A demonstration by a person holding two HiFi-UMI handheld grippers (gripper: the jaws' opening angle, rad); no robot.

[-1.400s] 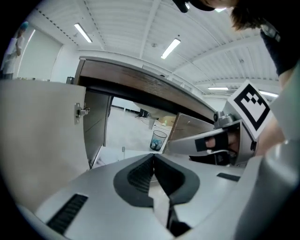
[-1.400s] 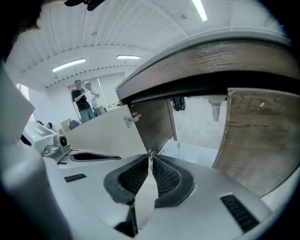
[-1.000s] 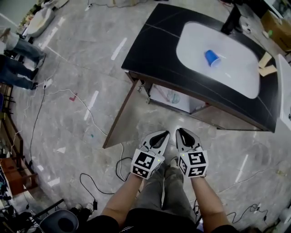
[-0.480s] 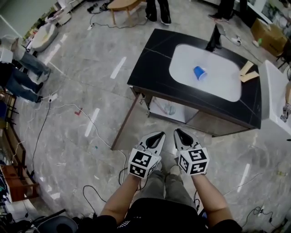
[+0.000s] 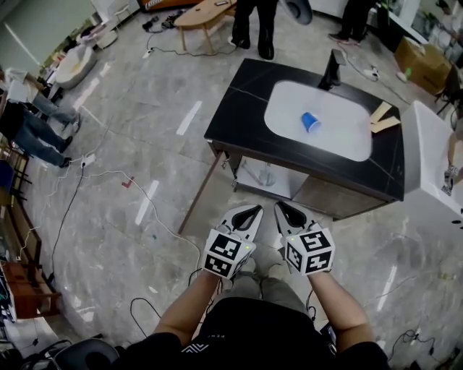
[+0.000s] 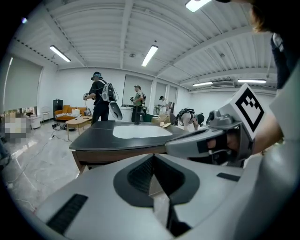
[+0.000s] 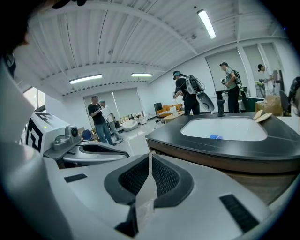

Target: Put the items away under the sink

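Both tools were clenched on nothing. The left tool [image 5: 253, 212] and the right tool [image 5: 282, 209] hung side by side, well short of the black tabletop [image 5: 239, 119]. The blue cup [image 5: 309, 121] lay on its side in the white sink [image 5: 347, 144], far from either tool. Reaching in with closed jaws would probably nudge it rolling out of reach, and a hard squeeze might crumple it — it looked thin.

The grey marble-look floor [image 5: 130, 144] carried white tape strips [image 5: 188, 117] and loose cables [image 5: 69, 199]. A low wooden table [image 5: 202, 14] stood at the far end near an orange sofa [image 6: 65, 113], and strip lights [image 6: 149, 55] shone from the ribbed white ceiling [image 6: 108, 28].
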